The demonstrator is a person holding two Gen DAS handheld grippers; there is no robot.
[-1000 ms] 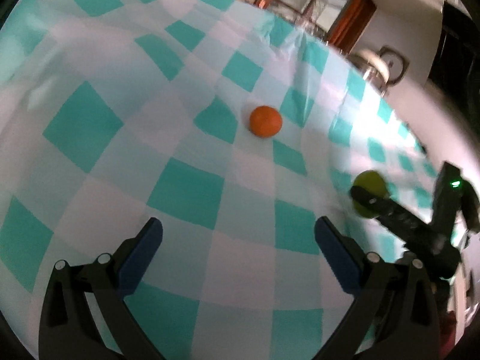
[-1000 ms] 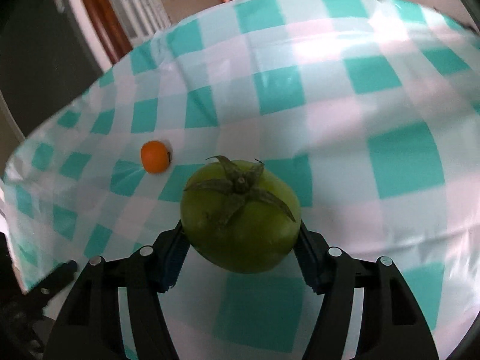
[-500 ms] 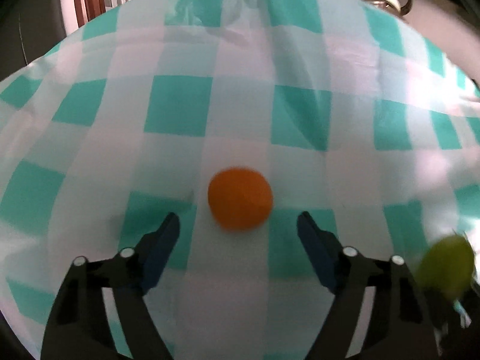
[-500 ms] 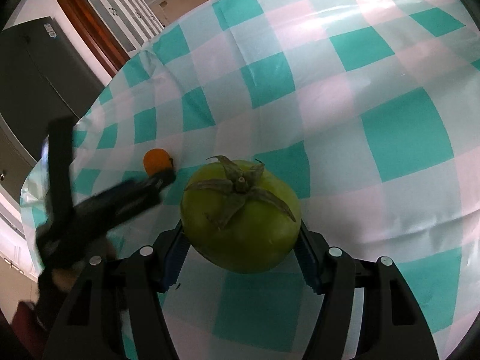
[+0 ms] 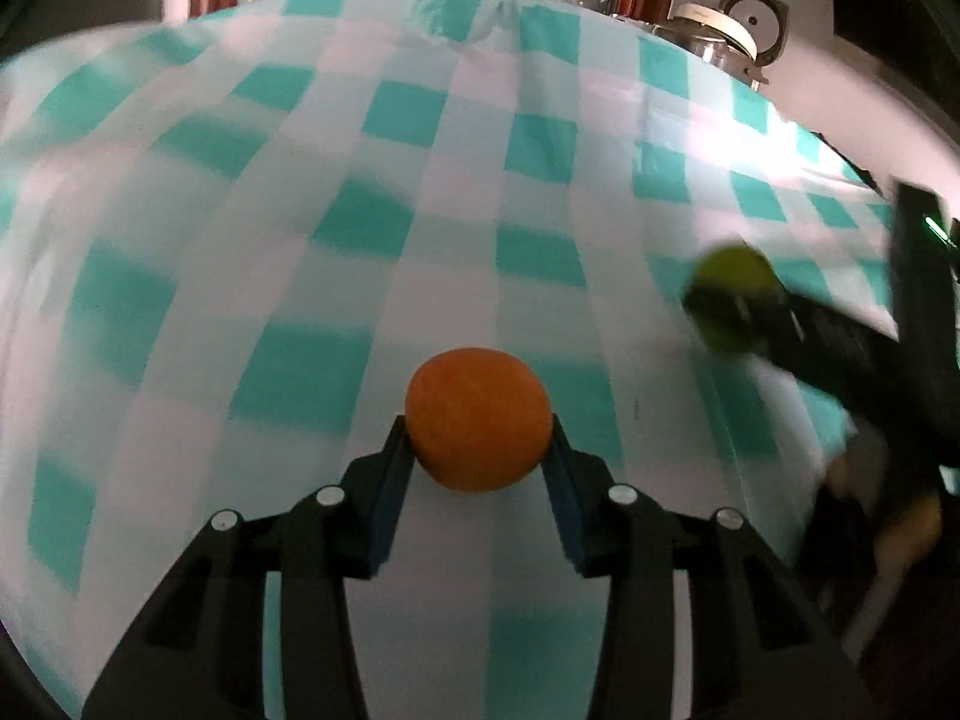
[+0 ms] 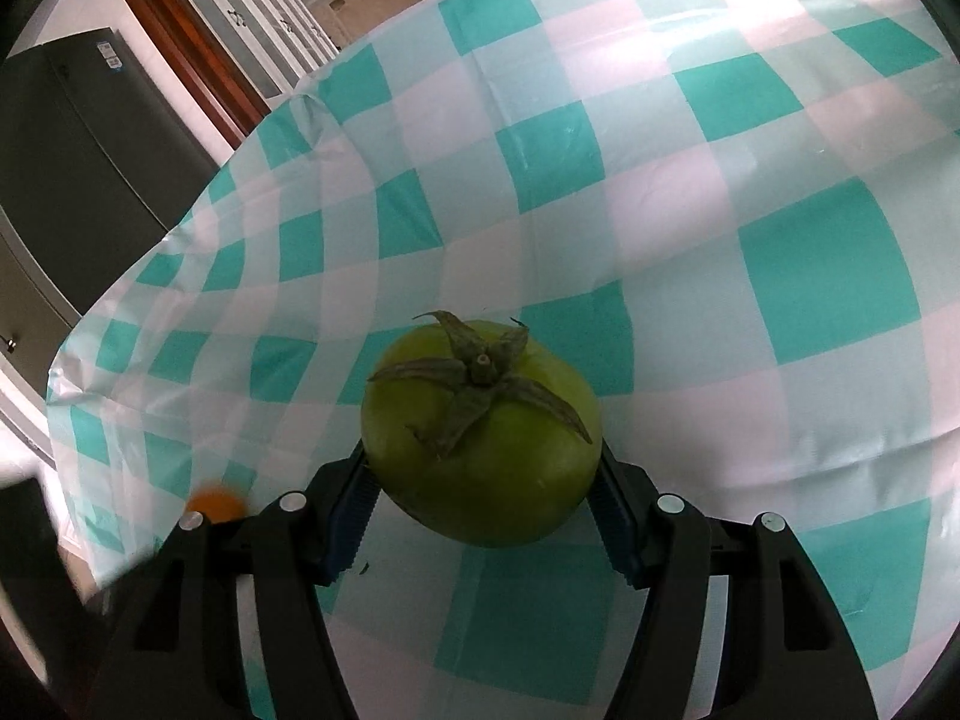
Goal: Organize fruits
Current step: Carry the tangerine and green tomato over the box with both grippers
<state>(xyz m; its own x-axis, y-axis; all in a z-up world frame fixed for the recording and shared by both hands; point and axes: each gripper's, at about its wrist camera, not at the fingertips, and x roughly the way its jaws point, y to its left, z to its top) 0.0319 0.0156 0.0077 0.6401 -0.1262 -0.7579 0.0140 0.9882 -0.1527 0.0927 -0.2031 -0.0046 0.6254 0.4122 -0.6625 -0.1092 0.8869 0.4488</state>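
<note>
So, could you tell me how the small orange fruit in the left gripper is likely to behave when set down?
The orange fruit looks nearly spherical, so it would probably roll on the checked tablecloth. The left gripper touches only its sides, so it might slip.

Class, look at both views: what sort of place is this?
Probably a home dining or kitchen area: a checked tablecloth covers the table, a dark fridge stands beyond it, and wood-framed doors lead further indoors.
</note>
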